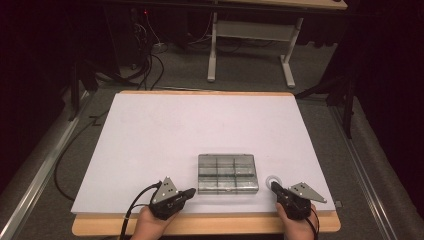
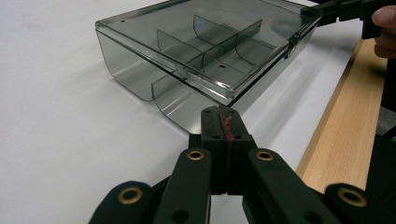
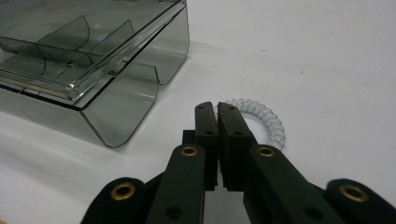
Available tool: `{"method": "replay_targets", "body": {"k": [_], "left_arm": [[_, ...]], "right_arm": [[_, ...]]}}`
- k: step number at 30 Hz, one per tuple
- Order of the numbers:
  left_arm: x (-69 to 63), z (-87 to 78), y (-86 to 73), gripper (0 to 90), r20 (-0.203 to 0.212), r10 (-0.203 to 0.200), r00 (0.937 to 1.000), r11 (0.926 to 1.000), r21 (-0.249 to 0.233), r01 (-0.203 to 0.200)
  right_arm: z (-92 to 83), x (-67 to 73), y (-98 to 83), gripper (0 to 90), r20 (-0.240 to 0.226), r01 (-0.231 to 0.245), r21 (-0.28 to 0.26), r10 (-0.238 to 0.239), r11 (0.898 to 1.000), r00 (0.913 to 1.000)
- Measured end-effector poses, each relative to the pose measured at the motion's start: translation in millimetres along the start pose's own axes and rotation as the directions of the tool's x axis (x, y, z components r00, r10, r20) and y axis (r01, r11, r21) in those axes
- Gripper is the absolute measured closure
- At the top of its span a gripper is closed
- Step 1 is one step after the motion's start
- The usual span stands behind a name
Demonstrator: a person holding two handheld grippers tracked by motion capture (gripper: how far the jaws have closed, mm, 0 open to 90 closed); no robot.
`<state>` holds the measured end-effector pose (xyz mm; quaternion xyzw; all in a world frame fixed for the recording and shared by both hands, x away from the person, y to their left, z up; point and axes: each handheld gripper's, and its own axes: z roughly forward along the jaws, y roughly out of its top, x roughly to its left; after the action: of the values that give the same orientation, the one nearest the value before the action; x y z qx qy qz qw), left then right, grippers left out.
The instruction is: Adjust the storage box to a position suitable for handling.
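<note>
Just beyond the closed, empty right gripper (image 3: 217, 108) lies the clear spiral hair tie (image 3: 261, 119), almost touching its tips; the closed left gripper (image 2: 219, 112) points at the smoky compartment box (image 2: 205, 51) instead, farther away.

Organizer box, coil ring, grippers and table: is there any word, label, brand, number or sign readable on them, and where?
None: no readable text anywhere.
Clear organizer box: lid and dividers bear no print or label.
Coil ring: plain.
Left gripper: a red smear along the seam of its closed jaws, not writing.
Right gripper: no marking.
White table sheet: unprinted.
</note>
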<state>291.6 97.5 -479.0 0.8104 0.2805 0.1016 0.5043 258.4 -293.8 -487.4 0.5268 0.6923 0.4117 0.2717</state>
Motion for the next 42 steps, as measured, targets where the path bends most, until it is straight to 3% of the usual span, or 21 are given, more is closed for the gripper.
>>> {"method": "replay_targets", "body": {"k": [30, 42], "left_arm": [[-4.8, 3.3, 3.0, 89.8, -0.009, -0.002, 1.0, 0.9998, -0.021, 0.001], [-5.3, 0.0, 8.8, 89.8, -0.009, -0.003, 1.0, 0.9986, -0.052, 0.003]], "right_arm": [[1.3, 9.2, 1.7, 87.7, -0.006, 0.034, 0.003, -0.034, 0.999, 0.9994], [-4.6, 27.7, 9.1, 87.8, -0.072, 0.068, -0.036, -0.071, 0.997, 0.9949]]}}
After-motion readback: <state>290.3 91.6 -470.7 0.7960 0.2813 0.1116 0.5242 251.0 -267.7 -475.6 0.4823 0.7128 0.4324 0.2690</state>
